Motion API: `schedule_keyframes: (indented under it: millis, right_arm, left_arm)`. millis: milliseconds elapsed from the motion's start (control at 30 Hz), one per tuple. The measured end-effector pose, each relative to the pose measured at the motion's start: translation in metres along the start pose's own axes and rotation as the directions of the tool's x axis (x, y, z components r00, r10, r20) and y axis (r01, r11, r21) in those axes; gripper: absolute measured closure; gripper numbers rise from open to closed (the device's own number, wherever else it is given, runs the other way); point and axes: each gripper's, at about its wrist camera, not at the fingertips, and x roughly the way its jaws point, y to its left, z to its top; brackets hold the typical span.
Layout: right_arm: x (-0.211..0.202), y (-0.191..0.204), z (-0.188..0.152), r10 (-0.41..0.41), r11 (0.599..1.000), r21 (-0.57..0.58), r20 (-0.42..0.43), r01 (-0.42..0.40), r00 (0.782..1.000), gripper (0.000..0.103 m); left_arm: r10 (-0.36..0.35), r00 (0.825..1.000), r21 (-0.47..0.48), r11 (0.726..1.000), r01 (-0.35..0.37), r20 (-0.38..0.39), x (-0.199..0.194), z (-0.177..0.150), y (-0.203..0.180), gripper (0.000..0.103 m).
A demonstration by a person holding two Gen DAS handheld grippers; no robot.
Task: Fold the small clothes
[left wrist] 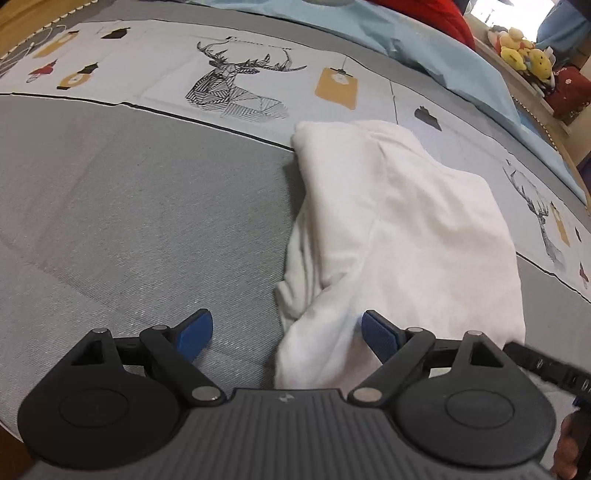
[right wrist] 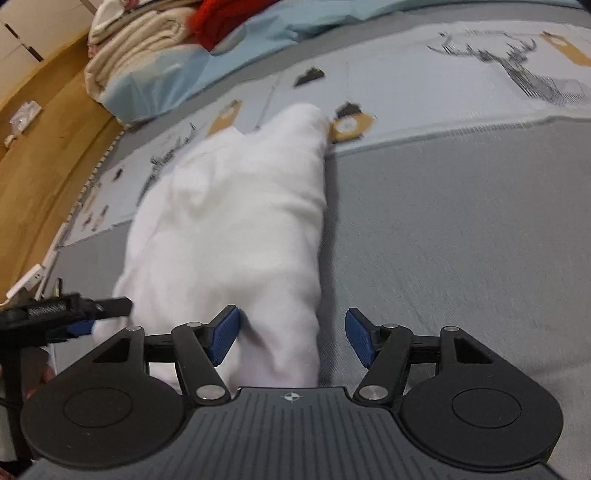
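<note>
A white garment [left wrist: 402, 236] lies folded lengthwise on the grey bed cover, its near end bunched. My left gripper [left wrist: 286, 334] is open, its jaws spread around the garment's near left corner, with the right blue pad [left wrist: 376, 334] over the cloth. In the right wrist view the same garment [right wrist: 236, 221] runs away from me. My right gripper [right wrist: 291, 338] is open around the garment's near right corner, the left pad [right wrist: 223, 338] over the cloth. The left gripper's tip [right wrist: 74, 310] shows at the far left.
The grey bed cover [left wrist: 129, 206] has a pale band printed with deer [left wrist: 232, 85] and lanterns. A light blue quilt [left wrist: 424, 44] lies beyond it. Plush toys [left wrist: 524, 55] sit on a shelf. Folded blankets [right wrist: 147, 33] and a wooden frame [right wrist: 40, 155] are at left.
</note>
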Motion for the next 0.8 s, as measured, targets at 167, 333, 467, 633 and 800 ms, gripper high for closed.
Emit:
schedule_keyframes:
  millis: [167,333,467,633,800]
  right_arm:
    - [0.006,0.000,0.017,0.016,1.000,0.013,0.010,-0.016,1.000,0.037]
    - [0.006,-0.007,0.026,0.017,0.999,0.031,0.006,-0.018,1.000,0.035]
    - [0.014,-0.010,0.036,0.017,0.999,0.051,-0.014,-0.016,1.000,0.035]
    - [0.026,-0.006,0.072,-0.038,0.999,0.008,-0.018,0.038,0.999,0.034]
    - [0.051,-0.003,0.132,-0.046,0.998,-0.041,-0.074,0.043,0.996,0.032]
  left_arm:
    - [0.005,1.000,0.019,1.000,-0.005,-0.010,0.004,-0.001,-0.007,0.012]
    - [-0.001,1.000,0.005,1.000,0.001,-0.021,0.006,-0.001,-0.005,0.012]
    - [-0.002,1.000,-0.005,1.000,0.002,-0.028,0.007,-0.001,-0.003,0.012]
    - [-0.005,0.998,-0.021,1.000,0.004,-0.057,0.007,-0.003,0.000,0.012]
    - [-0.057,0.988,-0.137,0.990,0.038,-0.142,0.006,-0.017,0.015,0.012]
